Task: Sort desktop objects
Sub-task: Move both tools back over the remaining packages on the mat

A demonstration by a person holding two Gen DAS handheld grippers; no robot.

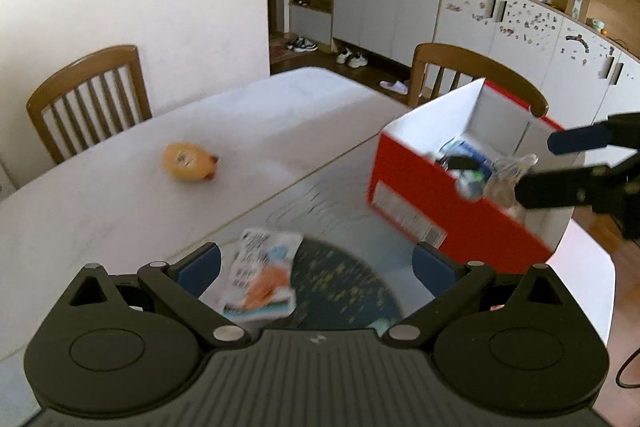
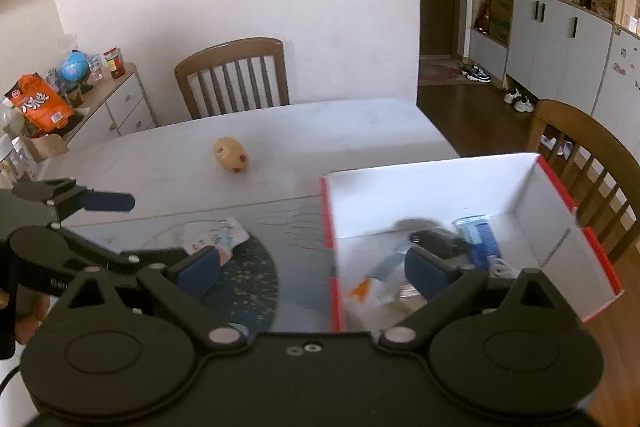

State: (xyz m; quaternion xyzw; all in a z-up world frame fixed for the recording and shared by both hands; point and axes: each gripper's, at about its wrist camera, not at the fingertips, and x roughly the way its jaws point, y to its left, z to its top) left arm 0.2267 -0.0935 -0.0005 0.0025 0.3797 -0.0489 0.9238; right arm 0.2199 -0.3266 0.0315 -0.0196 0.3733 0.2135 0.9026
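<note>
Several blurred items fill my red box; a packet lies outside. Both grippers tilt down, jaws apart, empty.

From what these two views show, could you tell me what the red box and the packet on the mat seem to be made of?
Red box: probably cardboard, matte white inside, with thin flat walls and folded corners. Packet: looks like glossy printed plastic film, crinkled at the edges, though blur leaves that uncertain.

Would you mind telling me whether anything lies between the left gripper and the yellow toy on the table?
Nothing visible does. The yellow toy lies alone on bare tabletop; the snack packet sits between the left gripper fingers, short of that path.
</note>
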